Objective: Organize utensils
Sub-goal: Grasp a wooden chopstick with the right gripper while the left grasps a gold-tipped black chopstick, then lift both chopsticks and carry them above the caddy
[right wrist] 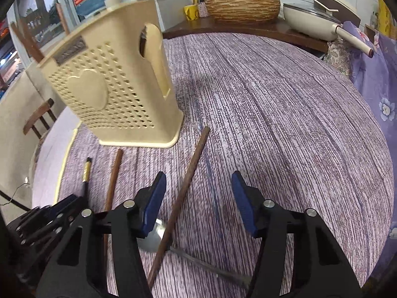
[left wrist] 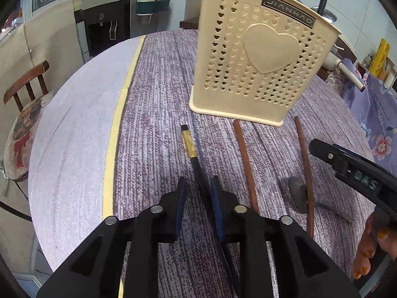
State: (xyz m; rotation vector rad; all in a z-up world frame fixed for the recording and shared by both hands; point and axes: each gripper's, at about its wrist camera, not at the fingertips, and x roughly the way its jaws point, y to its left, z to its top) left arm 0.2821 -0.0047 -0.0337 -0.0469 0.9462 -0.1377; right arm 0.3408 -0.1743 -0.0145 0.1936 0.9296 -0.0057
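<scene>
A cream utensil holder (left wrist: 260,62) (right wrist: 111,94) with heart-shaped holes stands upright on the purple tablecloth. In front of it lie a black chopstick with a gold band (left wrist: 189,146) (right wrist: 86,168), two brown chopsticks (left wrist: 245,164) (left wrist: 304,168) and a metal spoon (left wrist: 297,193) (right wrist: 153,236). My left gripper (left wrist: 198,181) is open; the black chopstick runs between its jaws, close to the right pad, with a gap on the left. My right gripper (right wrist: 198,173) is open wide over one brown chopstick (right wrist: 188,173), which lies across the spoon; neither pad touches it.
A yellow strip (left wrist: 116,129) runs along the cloth on the left. Beyond the table edge there stands a wooden chair (left wrist: 27,84). A woven basket (right wrist: 243,7) and a cream pan (right wrist: 310,19) sit on the counter behind. A person's fingers (left wrist: 367,253) show at lower right.
</scene>
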